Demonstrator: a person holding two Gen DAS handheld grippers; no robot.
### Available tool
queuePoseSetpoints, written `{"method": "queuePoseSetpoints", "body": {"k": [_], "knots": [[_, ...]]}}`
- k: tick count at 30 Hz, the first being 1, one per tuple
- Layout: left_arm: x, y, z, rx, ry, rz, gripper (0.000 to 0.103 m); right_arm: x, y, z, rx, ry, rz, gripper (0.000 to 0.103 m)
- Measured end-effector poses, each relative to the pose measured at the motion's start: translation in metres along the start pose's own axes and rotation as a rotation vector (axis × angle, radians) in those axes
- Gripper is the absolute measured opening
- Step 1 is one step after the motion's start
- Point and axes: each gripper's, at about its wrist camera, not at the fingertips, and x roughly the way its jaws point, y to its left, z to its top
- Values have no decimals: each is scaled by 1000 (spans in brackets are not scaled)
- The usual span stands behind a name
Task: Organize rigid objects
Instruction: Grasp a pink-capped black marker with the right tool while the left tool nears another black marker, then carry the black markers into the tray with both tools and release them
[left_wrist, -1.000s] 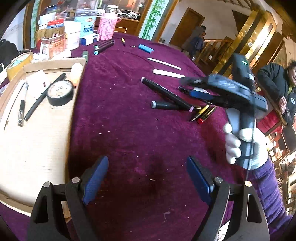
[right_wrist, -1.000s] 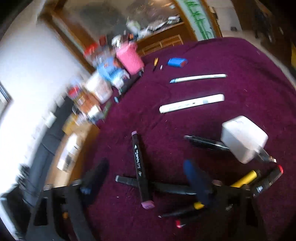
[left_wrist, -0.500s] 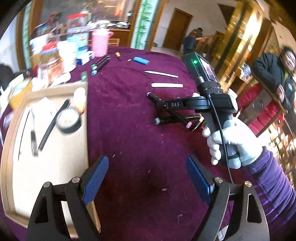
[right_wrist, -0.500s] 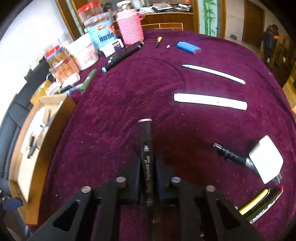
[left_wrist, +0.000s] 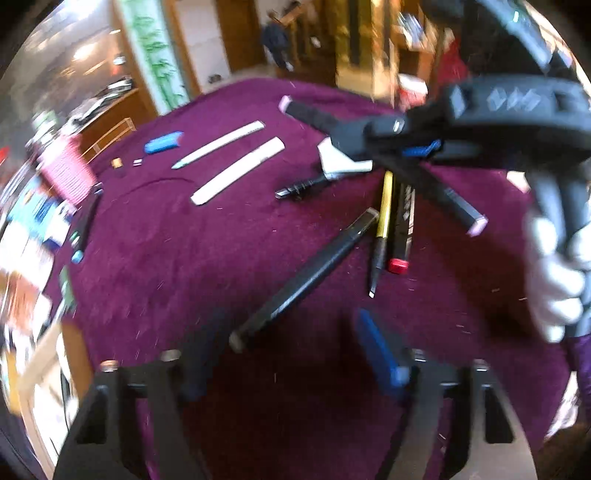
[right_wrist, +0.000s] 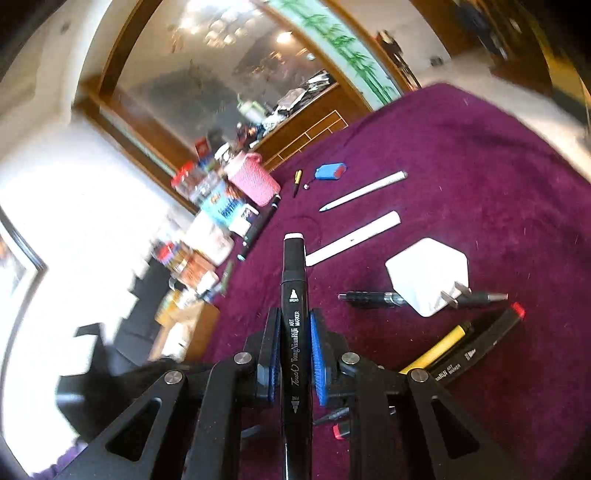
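A: Right gripper is clamping a black art marker between its blue pads. The marker is running lengthwise along the fingers, pale cap end sticking out forward, held clear above the purple tablecloth.

B: The left wrist view is agreeing. The marker is crossing the upper right of that frame with the pads pinching its middle, and a white-gloved hand is gripping the handle.

A: Left gripper?

B: Its jaws are closing. A second black marker is lying diagonally on the cloth, its near end reaching in between the fingers. The frame is blurring, but the pads are not looking pressed on it.

A: Other items on the cloth?

B: A yellow pen and a red-capped black marker are lying side by side just beyond it. A white plug adapter is sitting on a black pen. Two white sticks are lying near-parallel farther out, with a blue case beyond them and a pink knitted cup among the jars at the table's far edge.
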Motion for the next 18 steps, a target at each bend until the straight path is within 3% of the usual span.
{"method": "queuePoseSetpoints", "body": {"k": [2,4,6,9,14,18], "knots": [[20,-1,10,37,45,-5,48,1,-10,2,52,2,15,16],[25,-3,17,60,38,-20,46,-2,-12,4,58,-7,21,16],[27,-2,23,48,51,-46,30,-3,-10,4,52,-11,20,16],[24,-8,20,34,56,-37,15,-4,-7,1,32,-8,6,16],[8,-1,-6,-92,79,-69,14,-1,-4,-2,16,7,-5,16],[1,0,-18,-152,83,-44,15,7,-2,-4,3,30,-15,16]]}}
